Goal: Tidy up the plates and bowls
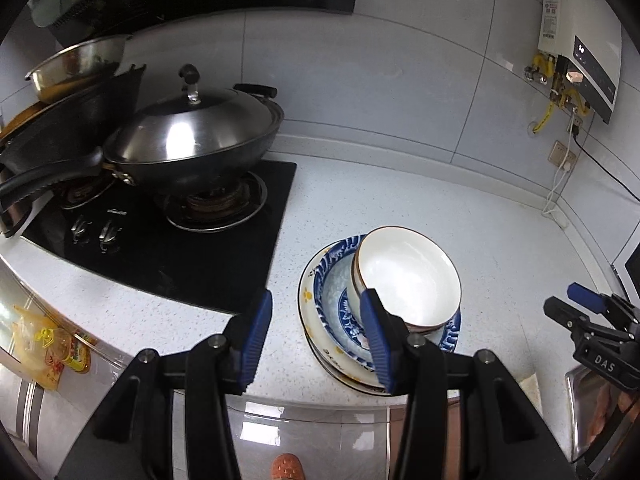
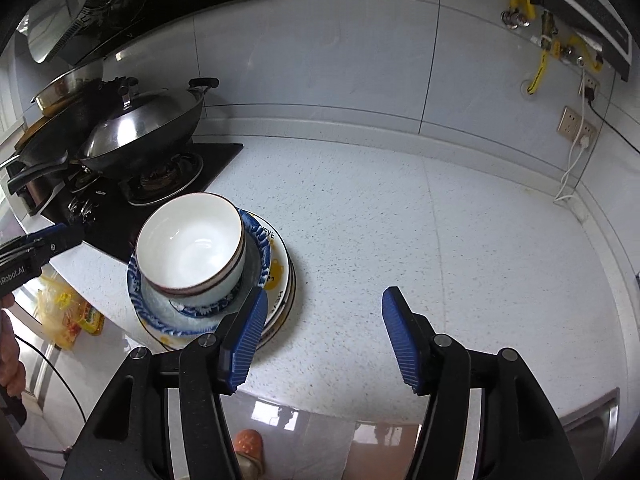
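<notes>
A stack of dishes stands on the speckled white counter [image 2: 400, 220] near its front edge. On top sit nested white bowls [image 1: 408, 280] [image 2: 192, 248] with brown rims, tilted a little. Under them lie a blue-patterned dish [image 1: 332, 280] [image 2: 140, 296] and white plates with yellow marks [image 1: 308, 296] [image 2: 280, 272]. My left gripper [image 1: 316, 312] hangs open above the counter, just left of the stack, nothing between its fingers. My right gripper [image 2: 324, 312] is open to the right of the stack, also holding nothing. Each gripper shows at the edge of the other's view.
A black gas hob [image 1: 180, 248] lies left of the stack with a lidded wok [image 1: 192, 136] and stacked pans [image 1: 72, 92] on it. A water heater [image 1: 580, 40] and cables hang on the tiled wall at right. A steel sink [image 2: 592, 428] sits at the right front edge.
</notes>
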`<state>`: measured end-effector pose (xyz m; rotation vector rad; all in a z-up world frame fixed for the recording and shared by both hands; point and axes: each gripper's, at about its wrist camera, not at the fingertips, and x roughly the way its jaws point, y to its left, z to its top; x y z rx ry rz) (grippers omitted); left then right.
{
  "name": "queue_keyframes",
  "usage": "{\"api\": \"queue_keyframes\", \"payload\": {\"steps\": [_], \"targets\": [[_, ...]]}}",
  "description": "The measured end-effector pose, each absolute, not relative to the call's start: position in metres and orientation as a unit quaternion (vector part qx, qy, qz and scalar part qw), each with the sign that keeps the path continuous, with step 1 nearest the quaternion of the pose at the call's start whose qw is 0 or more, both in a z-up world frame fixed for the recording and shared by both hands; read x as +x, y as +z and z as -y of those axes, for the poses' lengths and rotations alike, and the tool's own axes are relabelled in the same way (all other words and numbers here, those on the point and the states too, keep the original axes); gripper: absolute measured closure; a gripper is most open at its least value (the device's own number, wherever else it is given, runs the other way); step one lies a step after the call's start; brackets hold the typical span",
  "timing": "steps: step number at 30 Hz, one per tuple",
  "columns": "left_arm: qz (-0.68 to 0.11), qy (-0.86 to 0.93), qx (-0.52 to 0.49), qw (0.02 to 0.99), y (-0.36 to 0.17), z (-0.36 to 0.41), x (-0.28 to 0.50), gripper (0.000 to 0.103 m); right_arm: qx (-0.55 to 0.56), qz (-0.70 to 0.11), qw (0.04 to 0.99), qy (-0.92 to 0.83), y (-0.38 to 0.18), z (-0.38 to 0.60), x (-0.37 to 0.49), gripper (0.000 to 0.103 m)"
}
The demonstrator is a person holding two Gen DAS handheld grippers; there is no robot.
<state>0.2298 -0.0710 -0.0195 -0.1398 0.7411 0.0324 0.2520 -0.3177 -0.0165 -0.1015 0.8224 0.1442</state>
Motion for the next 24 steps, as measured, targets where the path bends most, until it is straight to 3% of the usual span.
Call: {"api": "queue_keyframes", "payload": {"steps": [8,24], "targets": [[-0.331,0.048,-0.092,0.938,0.0,0.066,0.184,0.059,-0.064,-0.347,0.933,0.072,0.0,0.325,0.217,0.039],[-0.283,0.037,-0.08,0.955,0.048,0.058,0.142,0.059,-0.035,-0.287,0.954,0.08,0.017,0.31,0.18,0.003]]}}
